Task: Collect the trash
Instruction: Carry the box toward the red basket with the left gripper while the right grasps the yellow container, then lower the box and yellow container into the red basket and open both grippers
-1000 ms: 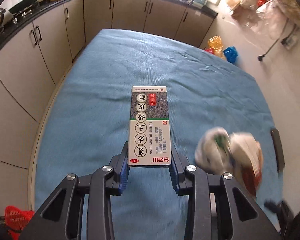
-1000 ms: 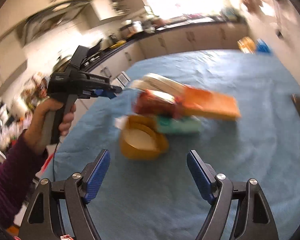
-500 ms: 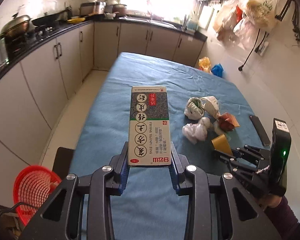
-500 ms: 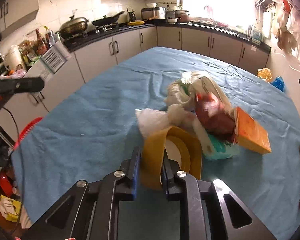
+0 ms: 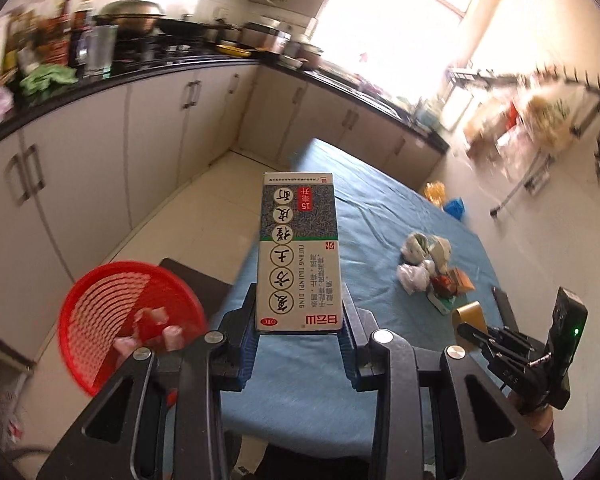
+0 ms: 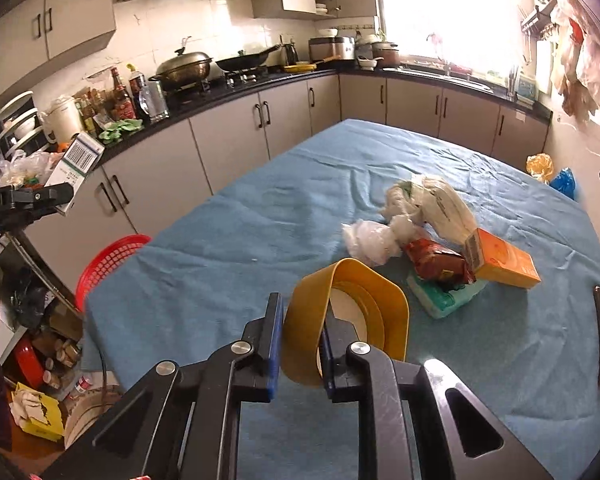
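left tool (image 5: pixel 300 344): grips medicine box (image 5: pixel 299 252), swung out to red basket (image 5: pixel 128 316) | right tool (image 6: pixel 300 340): jaws just clamped yellow paper cup (image 6: pixel 348 320) | next: both binned; pile stays on worktop (image 6: pixel 260 232)

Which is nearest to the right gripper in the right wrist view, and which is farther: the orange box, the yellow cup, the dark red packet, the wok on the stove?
1. Yellow cup: held in the right gripper.
2. Dark red packet: on the table, ahead and right.
3. Orange box: just right of the packet, slightly farther.
4. Wok: on the far counter.
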